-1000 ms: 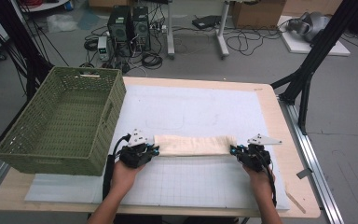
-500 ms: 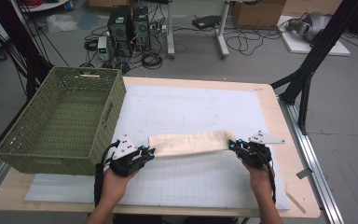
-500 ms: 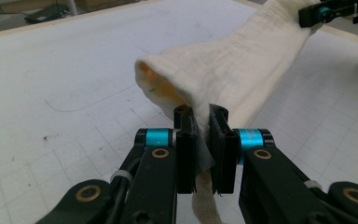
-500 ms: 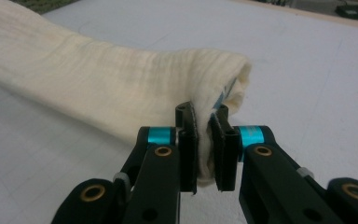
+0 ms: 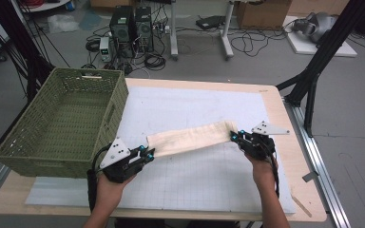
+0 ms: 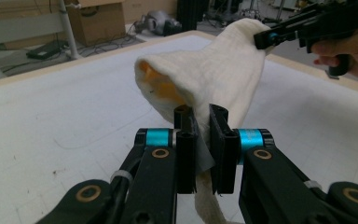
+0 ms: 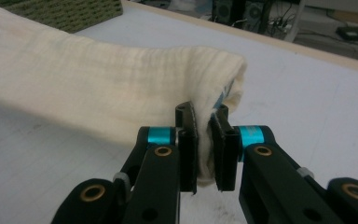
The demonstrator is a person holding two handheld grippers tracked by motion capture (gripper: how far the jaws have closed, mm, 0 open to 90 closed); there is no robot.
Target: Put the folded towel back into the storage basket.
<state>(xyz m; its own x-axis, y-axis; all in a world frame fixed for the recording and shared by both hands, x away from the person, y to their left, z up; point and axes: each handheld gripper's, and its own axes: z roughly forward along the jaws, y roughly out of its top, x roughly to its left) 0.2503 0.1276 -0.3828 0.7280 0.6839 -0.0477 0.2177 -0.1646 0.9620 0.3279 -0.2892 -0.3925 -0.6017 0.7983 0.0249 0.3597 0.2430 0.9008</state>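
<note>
A folded cream cloth (image 5: 190,138) hangs stretched between my two grippers, lifted just above the white mat (image 5: 190,109). My left gripper (image 5: 148,152) is shut on the cloth's left end, near the basket's corner. My right gripper (image 5: 234,137) is shut on its right end. In the left gripper view the cloth (image 6: 214,74) rises from between the jaws of my left gripper (image 6: 202,122) toward the far gripper (image 6: 265,39). In the right gripper view the cloth (image 7: 98,79) is pinched in my right gripper (image 7: 202,120) and runs off to the left.
A green woven basket (image 5: 62,118) stands on the table's left side, close to my left hand. The wooden table edge (image 5: 290,142) runs along the right. Computers and cables (image 5: 133,28) lie on the floor beyond the table.
Both grippers kept hold of the cloth. My left gripper has moved left toward the basket and the cloth has been lifted and pulled longer.
</note>
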